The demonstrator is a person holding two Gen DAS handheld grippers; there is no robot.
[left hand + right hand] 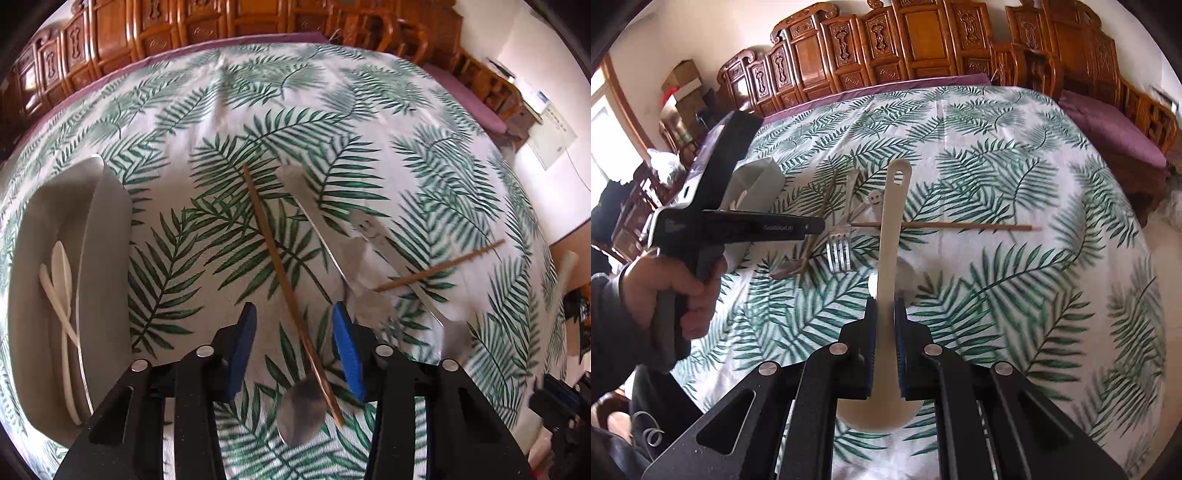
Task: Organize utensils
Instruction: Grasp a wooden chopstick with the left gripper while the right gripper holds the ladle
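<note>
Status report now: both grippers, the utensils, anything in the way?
Left gripper open above a chopstick. Right gripper shut on white spoon. Fork and second chopstick loose on tablecloth. Nothing in the way.

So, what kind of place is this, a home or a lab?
Probably a home dining room: carved wooden chairs line the far side, a palm-leaf tablecloth covers the table, and household cutlery such as a fork lies on it.

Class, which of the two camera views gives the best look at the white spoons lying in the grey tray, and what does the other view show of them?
The left wrist view: two white spoons lie crossed inside the grey tray, seen from above. In the right wrist view the left tool covers most of the tray; only a white sliver shows.
</note>
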